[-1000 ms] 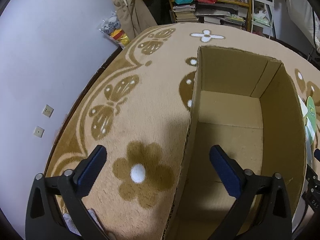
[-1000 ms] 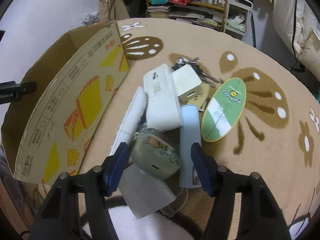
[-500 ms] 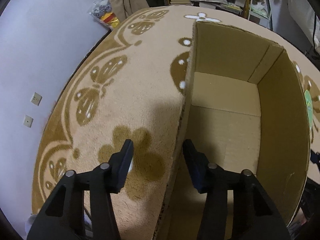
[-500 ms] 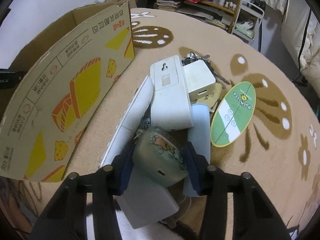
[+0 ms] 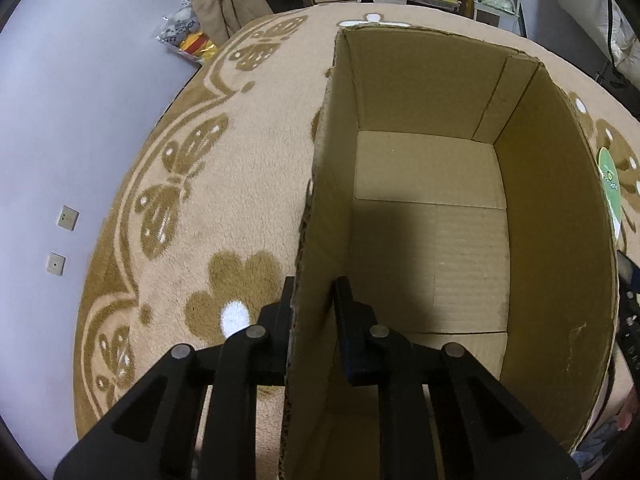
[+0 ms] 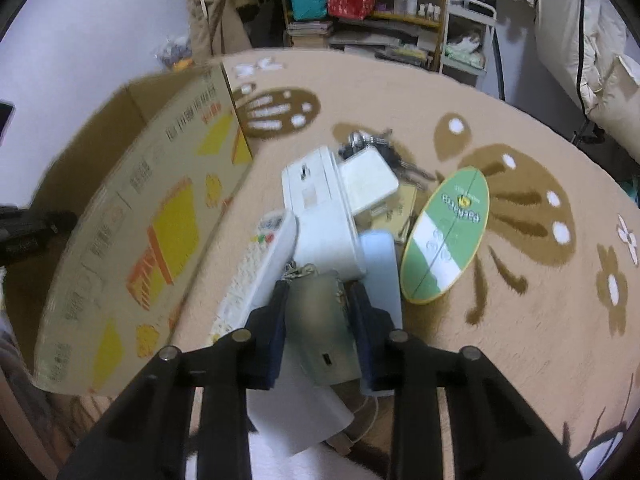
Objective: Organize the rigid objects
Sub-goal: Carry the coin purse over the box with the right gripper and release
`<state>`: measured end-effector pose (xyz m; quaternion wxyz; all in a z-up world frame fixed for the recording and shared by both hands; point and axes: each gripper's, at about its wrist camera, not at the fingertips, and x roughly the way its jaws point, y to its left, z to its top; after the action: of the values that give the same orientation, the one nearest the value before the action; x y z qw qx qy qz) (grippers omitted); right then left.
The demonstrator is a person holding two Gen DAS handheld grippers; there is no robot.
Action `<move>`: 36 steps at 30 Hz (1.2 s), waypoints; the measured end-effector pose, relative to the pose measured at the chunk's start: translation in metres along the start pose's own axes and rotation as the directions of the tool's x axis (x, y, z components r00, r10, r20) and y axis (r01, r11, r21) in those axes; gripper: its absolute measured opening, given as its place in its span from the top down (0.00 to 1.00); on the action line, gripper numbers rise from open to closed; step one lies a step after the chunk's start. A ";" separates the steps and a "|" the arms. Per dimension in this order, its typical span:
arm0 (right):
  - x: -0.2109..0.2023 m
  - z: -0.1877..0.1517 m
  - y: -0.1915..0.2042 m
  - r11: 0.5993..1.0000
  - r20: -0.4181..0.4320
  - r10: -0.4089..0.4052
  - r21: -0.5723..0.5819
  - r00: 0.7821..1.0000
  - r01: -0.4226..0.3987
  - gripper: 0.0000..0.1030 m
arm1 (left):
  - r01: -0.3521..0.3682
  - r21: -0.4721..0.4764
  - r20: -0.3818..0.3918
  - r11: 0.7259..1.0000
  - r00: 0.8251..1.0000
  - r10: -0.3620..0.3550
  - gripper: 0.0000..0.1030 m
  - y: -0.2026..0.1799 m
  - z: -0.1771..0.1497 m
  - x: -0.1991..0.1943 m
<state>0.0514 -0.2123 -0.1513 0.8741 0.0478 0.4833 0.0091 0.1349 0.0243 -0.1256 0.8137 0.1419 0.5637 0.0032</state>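
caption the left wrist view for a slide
Left claw pinching the near wall of an empty brown cardboard box on a tan floral rug.
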 end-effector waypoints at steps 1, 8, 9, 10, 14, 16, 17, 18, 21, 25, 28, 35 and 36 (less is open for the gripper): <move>-0.004 0.003 0.001 1.000 0.014 0.001 0.001 1.000 -0.001 0.69 | -0.012 0.009 0.002 1.000 1.000 0.012 0.83 -0.002 0.000 0.000; -0.039 0.027 0.013 0.997 0.126 0.073 -0.008 0.989 -0.073 0.69 | -0.020 0.008 0.003 1.000 1.000 0.020 0.83 -0.003 0.002 -0.001; -0.043 0.030 0.015 0.996 0.139 0.085 -0.012 0.987 -0.084 0.69 | -0.021 0.009 0.003 1.000 1.000 0.021 0.83 -0.003 0.002 -0.001; -0.049 0.034 0.018 0.995 0.153 0.100 -0.018 0.983 -0.098 0.69 | -0.021 0.009 0.004 1.000 1.000 0.021 0.83 -0.003 0.002 -0.001; -0.070 0.054 0.029 0.988 0.212 0.154 -0.035 0.965 -0.150 0.69 | -0.024 0.008 0.003 1.000 1.000 0.024 0.82 -0.003 0.002 0.000; -0.080 0.067 0.037 0.982 0.245 0.190 -0.051 0.951 -0.183 0.69 | -0.025 0.012 0.002 1.000 1.000 0.025 0.82 -0.003 0.003 0.000; -0.082 0.071 0.039 0.979 0.255 0.203 -0.054 0.946 -0.195 0.69 | -0.024 0.009 0.002 1.000 1.000 0.024 0.82 -0.003 0.002 0.000; -0.085 0.078 0.043 0.976 0.265 0.219 -0.055 0.939 -0.212 0.69 | -0.024 0.009 0.002 1.000 1.000 0.024 0.82 -0.003 0.002 0.000; -0.088 0.094 0.055 0.967 0.285 0.254 -0.055 0.924 -0.249 0.69 | -0.029 0.013 0.004 1.000 1.000 0.028 0.82 -0.003 0.001 0.000; -0.081 0.108 0.069 0.953 0.289 0.301 -0.048 0.909 -0.300 0.69 | -0.029 0.012 0.002 1.000 1.000 0.029 0.82 -0.003 0.001 0.000; -0.067 0.113 0.080 0.946 0.261 0.321 -0.041 0.910 -0.322 0.69 | -0.028 0.010 0.001 1.000 1.000 0.028 0.82 -0.002 0.001 0.001; -0.029 0.110 0.090 0.945 0.165 0.324 -0.025 0.931 -0.325 0.69 | -0.021 0.002 -0.001 1.000 1.000 0.021 0.82 -0.002 0.001 0.001; -0.025 0.108 0.090 0.946 0.155 0.323 -0.024 0.934 -0.323 0.69 | -0.021 0.002 -0.001 1.000 1.000 0.021 0.82 -0.001 0.001 0.001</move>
<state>0.1323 -0.1319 -0.0650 0.8960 0.1280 0.3986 0.1485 0.1358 0.0228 -0.1262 0.8132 0.1484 0.5626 0.0111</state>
